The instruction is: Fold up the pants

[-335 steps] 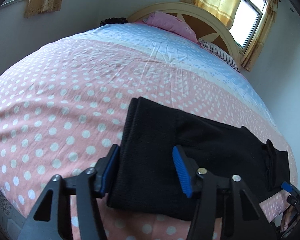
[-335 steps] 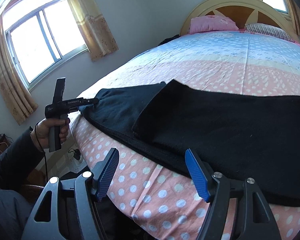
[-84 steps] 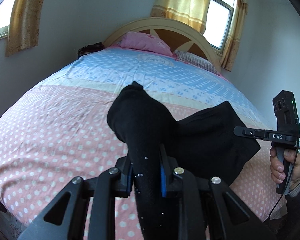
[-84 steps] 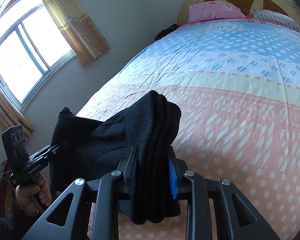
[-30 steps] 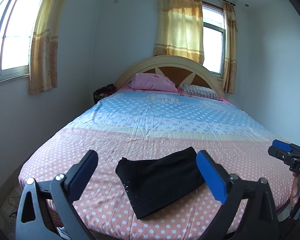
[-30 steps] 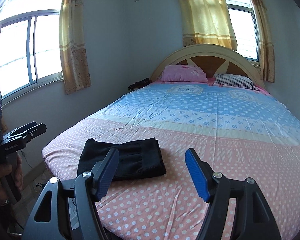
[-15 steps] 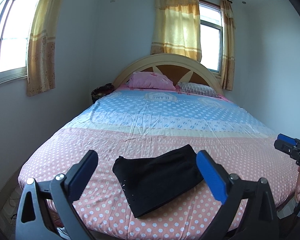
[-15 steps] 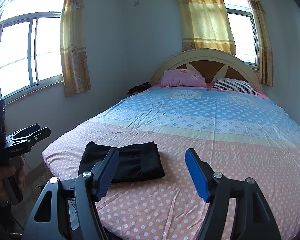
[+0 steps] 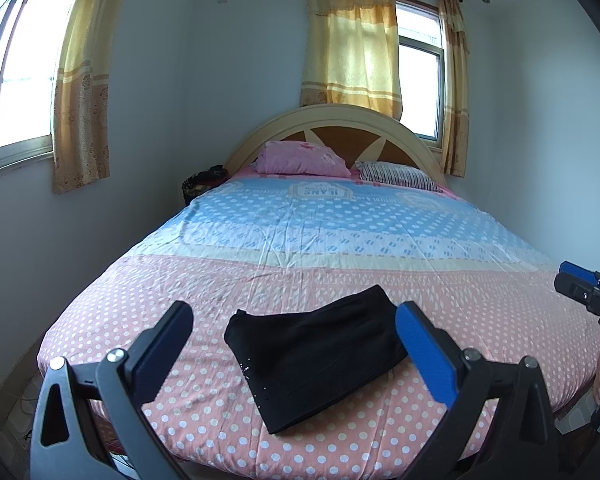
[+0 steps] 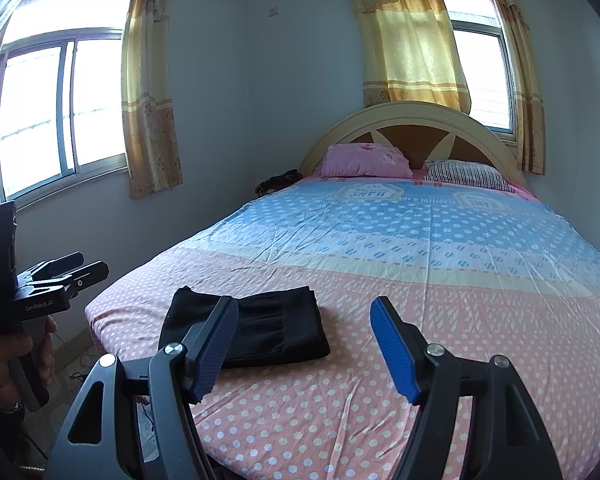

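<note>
The black pants (image 9: pixel 316 356) lie folded into a compact rectangle on the pink dotted sheet near the foot of the bed, also in the right wrist view (image 10: pixel 268 326). My left gripper (image 9: pixel 292 344) is open and empty, held back from the bed, framing the pants. My right gripper (image 10: pixel 304 340) is open and empty, held back to the right of the pants. Each gripper shows in the other's view: the right one (image 9: pixel 580 284) at the far right, the left one (image 10: pixel 72 268) at the far left.
The bed (image 9: pixel 380 232) has a pink and blue dotted sheet, a pink pillow (image 9: pixel 300 158), a striped pillow (image 9: pixel 396 176) and a curved headboard (image 9: pixel 332 120). A dark bag (image 9: pixel 204 180) sits beside the bed at the wall. Curtained windows are on the walls.
Both grippers drew slightly further back and up from the bed. The folded pants lie still on the sheet.
</note>
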The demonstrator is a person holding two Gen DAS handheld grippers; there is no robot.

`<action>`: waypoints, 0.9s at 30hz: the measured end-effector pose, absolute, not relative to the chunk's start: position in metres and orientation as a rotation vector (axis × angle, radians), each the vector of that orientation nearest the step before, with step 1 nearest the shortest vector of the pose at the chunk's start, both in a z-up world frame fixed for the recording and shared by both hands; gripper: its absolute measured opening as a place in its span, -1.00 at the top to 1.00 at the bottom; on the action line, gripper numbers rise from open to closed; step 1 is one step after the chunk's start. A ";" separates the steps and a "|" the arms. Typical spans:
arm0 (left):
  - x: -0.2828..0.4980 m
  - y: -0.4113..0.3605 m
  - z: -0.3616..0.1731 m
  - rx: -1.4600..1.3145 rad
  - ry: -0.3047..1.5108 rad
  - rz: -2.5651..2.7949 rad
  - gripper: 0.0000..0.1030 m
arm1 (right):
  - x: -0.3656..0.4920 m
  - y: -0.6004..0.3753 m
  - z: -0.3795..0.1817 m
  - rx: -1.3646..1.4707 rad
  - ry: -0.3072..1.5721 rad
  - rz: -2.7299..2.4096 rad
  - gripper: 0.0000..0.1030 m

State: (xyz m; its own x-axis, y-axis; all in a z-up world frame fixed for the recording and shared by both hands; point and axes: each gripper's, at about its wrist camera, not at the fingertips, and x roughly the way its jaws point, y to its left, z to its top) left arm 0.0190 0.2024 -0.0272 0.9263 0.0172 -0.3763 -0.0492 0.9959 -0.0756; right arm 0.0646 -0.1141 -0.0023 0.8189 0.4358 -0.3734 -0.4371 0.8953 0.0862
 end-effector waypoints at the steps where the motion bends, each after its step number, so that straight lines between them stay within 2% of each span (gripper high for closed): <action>1: 0.020 0.202 -0.027 -0.082 0.387 0.036 -1.00 | 0.064 -0.114 -0.002 -0.003 0.393 0.464 -0.36; 27: 0.023 0.196 -0.027 -0.045 0.396 0.083 -1.00 | 0.059 -0.111 -0.007 -0.012 0.392 0.460 -0.36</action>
